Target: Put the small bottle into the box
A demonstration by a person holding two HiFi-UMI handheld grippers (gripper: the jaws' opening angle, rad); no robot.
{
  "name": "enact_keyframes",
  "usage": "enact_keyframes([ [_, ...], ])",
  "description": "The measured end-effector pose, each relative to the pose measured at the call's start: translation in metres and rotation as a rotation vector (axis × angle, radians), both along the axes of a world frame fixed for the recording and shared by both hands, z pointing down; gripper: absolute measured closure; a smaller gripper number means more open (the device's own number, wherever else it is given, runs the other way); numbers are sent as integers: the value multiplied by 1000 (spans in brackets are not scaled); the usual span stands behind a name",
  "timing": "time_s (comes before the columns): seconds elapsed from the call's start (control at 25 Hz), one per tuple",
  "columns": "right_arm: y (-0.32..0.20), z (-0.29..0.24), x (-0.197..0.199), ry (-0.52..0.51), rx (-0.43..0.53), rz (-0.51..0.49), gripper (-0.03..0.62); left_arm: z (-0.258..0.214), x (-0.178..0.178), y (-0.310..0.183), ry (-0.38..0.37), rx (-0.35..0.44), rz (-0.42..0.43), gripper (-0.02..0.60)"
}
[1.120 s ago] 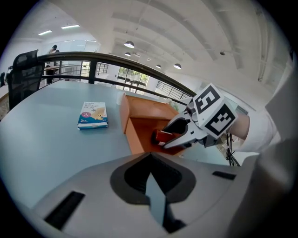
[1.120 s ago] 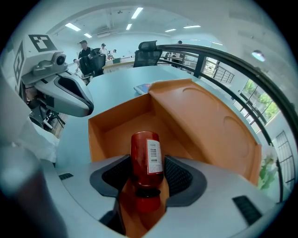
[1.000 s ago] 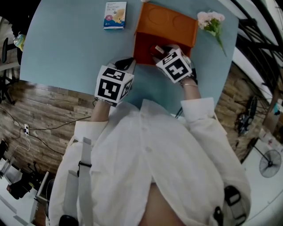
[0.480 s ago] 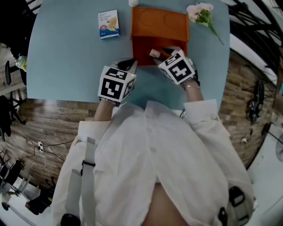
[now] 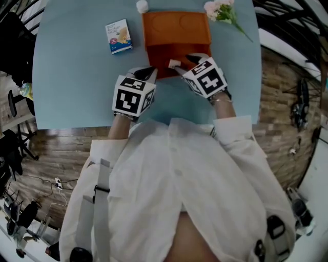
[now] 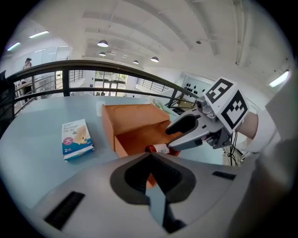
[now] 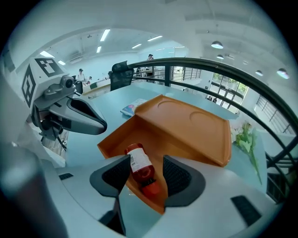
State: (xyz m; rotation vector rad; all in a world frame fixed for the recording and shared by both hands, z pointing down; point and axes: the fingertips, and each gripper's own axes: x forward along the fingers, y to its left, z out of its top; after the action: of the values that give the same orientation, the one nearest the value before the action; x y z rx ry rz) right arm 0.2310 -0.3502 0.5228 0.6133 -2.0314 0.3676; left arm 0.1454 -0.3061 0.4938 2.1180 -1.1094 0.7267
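Observation:
The small bottle (image 7: 138, 162), red with a white label and red cap, lies between the jaws of my right gripper (image 7: 145, 173), which is shut on it. It hangs over the front part of the open orange box (image 7: 186, 125), its cap above the near wall. In the head view the bottle (image 5: 174, 63) sticks out left of the right gripper (image 5: 185, 61) above the box (image 5: 159, 53). My left gripper (image 5: 146, 74) is shut and empty, just left of the box's front corner.
A blue and white bandage carton (image 5: 118, 36) lies left of the box. Pink flowers (image 5: 220, 10) lie at the box's far right and a small white object (image 5: 142, 6) behind it. The light blue table (image 5: 72, 77) ends just behind both grippers.
The head view has drifted, so everything sits further left in the picture. The right gripper still holds the bottle over the box's front part. The left gripper has barely moved.

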Motion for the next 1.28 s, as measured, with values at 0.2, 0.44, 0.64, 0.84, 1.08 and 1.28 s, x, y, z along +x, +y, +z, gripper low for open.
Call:
enact_keyframes([
  [0.2,-1,-15,0,-87,25,71,382,-6,9,-7,-10,21,43,578],
  [0.44,8,-35,-2,-167,67,130,382,-16,18,-13,-28,51,88,577],
  [0.64,12,-48,0,-224,113,182,382,-22,24,-14,-29,74,107,578],
  [0.84,20,-57,0,-293,154,211,384,-26,25,-13,-27,91,118,578],
  [1.08,30,-61,2,-320,192,274,450,-27,32,-7,-27,103,141,578],
  [1.28,37,-68,-2,-361,209,296,521,-23,33,-3,-51,110,162,578],
])
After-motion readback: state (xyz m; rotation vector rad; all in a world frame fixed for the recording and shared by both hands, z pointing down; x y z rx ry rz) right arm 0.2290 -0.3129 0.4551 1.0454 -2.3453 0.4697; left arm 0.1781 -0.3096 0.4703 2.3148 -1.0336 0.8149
